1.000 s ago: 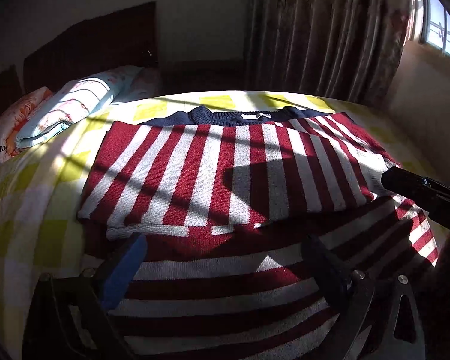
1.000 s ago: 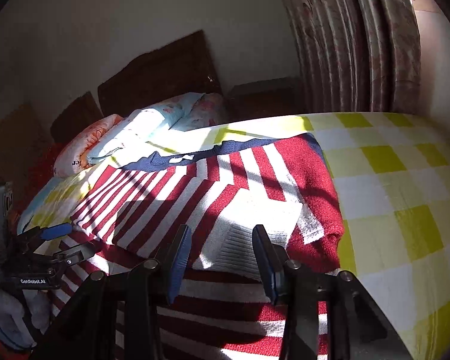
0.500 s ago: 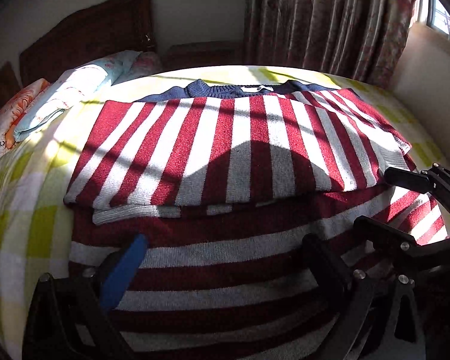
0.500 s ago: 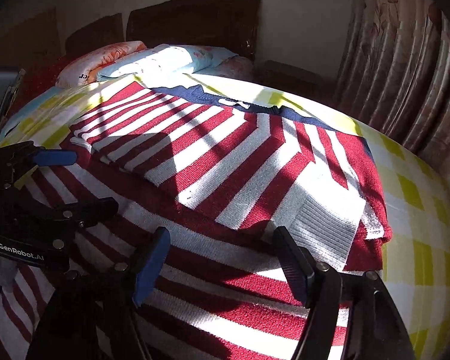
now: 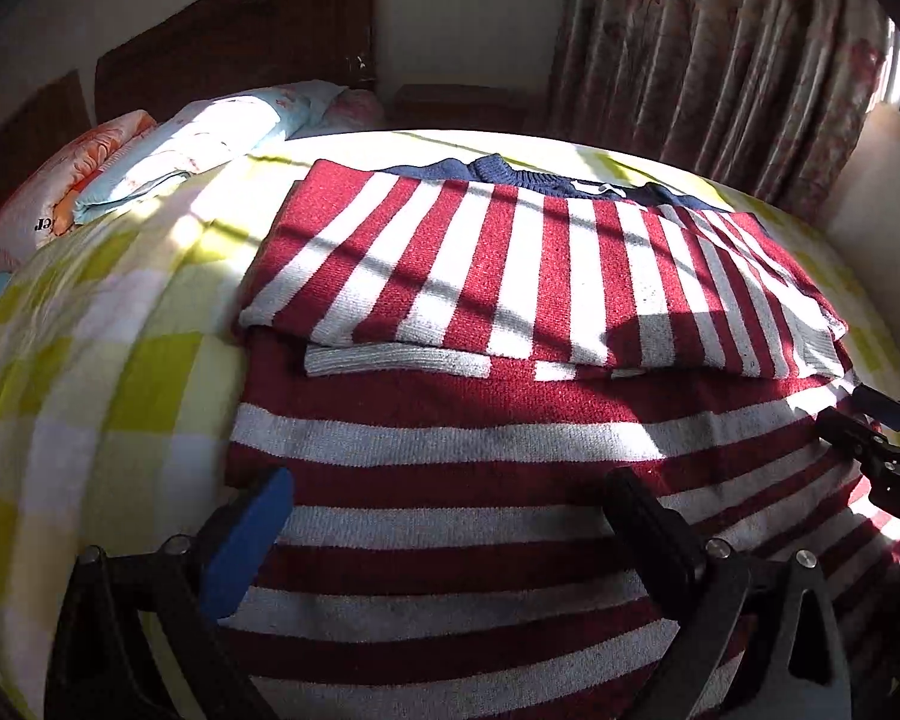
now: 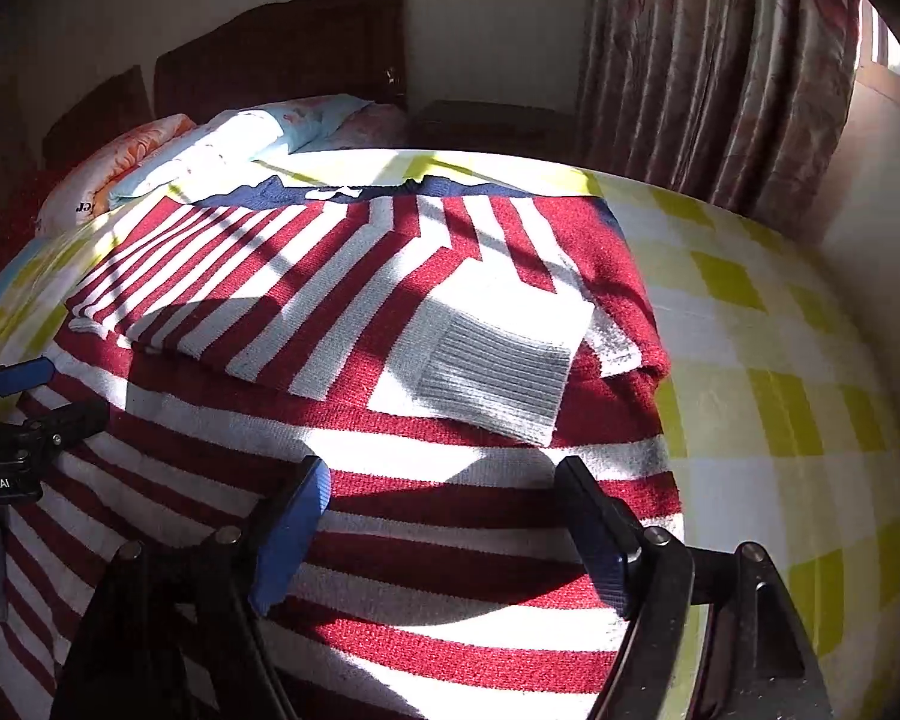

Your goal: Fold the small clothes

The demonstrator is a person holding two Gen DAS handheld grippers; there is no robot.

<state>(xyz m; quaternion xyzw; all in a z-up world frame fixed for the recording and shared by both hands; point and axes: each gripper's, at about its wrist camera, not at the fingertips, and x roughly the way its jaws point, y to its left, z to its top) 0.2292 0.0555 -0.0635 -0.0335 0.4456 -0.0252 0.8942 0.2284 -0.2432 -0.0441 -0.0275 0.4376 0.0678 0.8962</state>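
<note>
The bed (image 5: 90, 360), under a yellow-checked sheet, carries the red-and-white striped sweater (image 5: 510, 276) across its middle, sleeves folded over the chest, navy collar toward the pillows (image 6: 222, 144) at the head edge. My left gripper (image 5: 450, 534) and right gripper (image 6: 444, 516) hover released, jaws spread above the sweater's hem, clasping nothing.

Bed (image 5: 108, 396) has a yellow-white checked sheet and a dark wooden headboard (image 5: 240, 42). Directly on it: red-white striped sweater (image 5: 510, 312), sleeves folded across the body, navy collar toward the headboard; pillows (image 5: 150, 168) piled at the head end.
</note>
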